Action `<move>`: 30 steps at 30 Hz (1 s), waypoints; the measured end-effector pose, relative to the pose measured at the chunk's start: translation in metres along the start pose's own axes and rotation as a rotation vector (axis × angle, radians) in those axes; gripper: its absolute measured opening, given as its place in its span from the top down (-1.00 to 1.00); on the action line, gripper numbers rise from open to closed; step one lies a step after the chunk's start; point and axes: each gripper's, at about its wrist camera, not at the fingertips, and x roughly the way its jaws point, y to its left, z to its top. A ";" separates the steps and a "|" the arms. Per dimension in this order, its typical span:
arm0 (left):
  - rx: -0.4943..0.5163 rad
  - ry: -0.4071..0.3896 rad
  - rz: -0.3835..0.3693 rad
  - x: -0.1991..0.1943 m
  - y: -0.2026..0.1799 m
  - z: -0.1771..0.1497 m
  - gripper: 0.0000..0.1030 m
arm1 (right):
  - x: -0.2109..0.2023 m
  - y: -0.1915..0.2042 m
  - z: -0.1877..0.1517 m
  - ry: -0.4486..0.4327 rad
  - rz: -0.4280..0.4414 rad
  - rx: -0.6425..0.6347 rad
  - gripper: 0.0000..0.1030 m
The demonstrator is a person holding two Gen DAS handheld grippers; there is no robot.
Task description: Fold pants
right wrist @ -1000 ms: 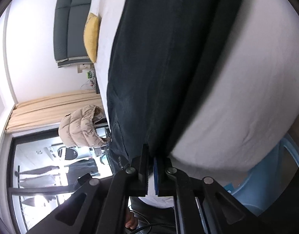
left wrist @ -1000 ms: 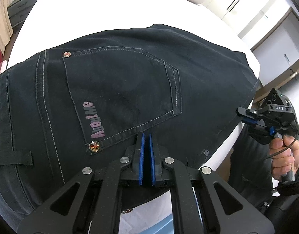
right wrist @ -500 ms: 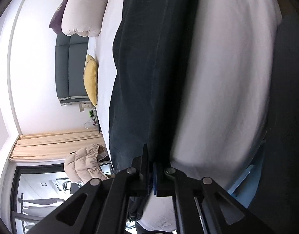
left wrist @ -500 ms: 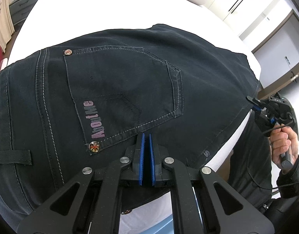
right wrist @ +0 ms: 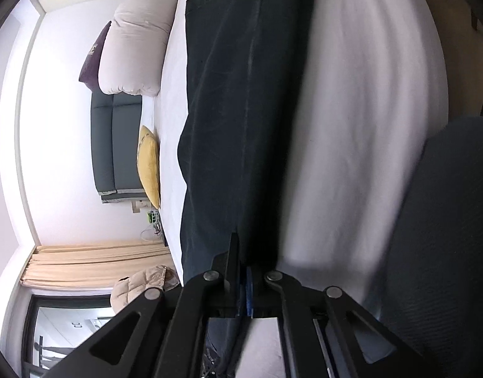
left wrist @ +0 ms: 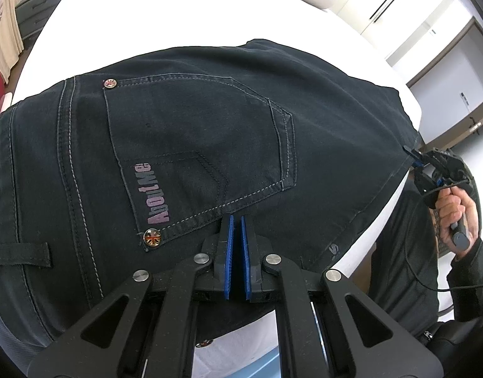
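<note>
Pinching the pants (left wrist: 210, 145), your left gripper (left wrist: 236, 220) and right gripper (right wrist: 241, 252) are closed; only the left view shows your hand (left wrist: 455, 214).

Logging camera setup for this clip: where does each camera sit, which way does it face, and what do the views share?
Left wrist: on the left gripper, angled down at the back pocket of the dark pants on the white bed; the person's right hand with the right gripper shows at the right edge.
Right wrist: on the right gripper, rolled sideways, looking along the pants toward a sofa; its fingers seem shut on the pants' edge.
Shared: the pants, the bed, the right gripper.
</note>
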 end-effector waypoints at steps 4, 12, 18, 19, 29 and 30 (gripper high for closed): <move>0.000 0.001 0.000 0.000 0.001 0.000 0.90 | -0.006 -0.002 0.009 -0.013 0.027 0.036 0.90; -0.004 -0.004 0.002 0.000 0.001 0.000 0.90 | -0.021 -0.004 0.067 -0.189 0.066 0.092 0.75; -0.001 0.001 0.000 0.000 0.002 0.001 0.90 | -0.034 -0.026 0.080 -0.266 0.107 0.151 0.92; -0.002 0.001 0.000 0.000 0.003 0.002 0.90 | -0.036 -0.028 0.079 -0.277 0.108 0.157 0.93; -0.004 -0.001 0.001 0.003 0.002 0.004 0.90 | -0.042 -0.029 0.081 -0.303 0.052 0.107 0.95; -0.005 -0.002 0.001 0.003 0.002 0.004 0.90 | -0.044 -0.026 0.080 -0.305 0.033 0.096 0.95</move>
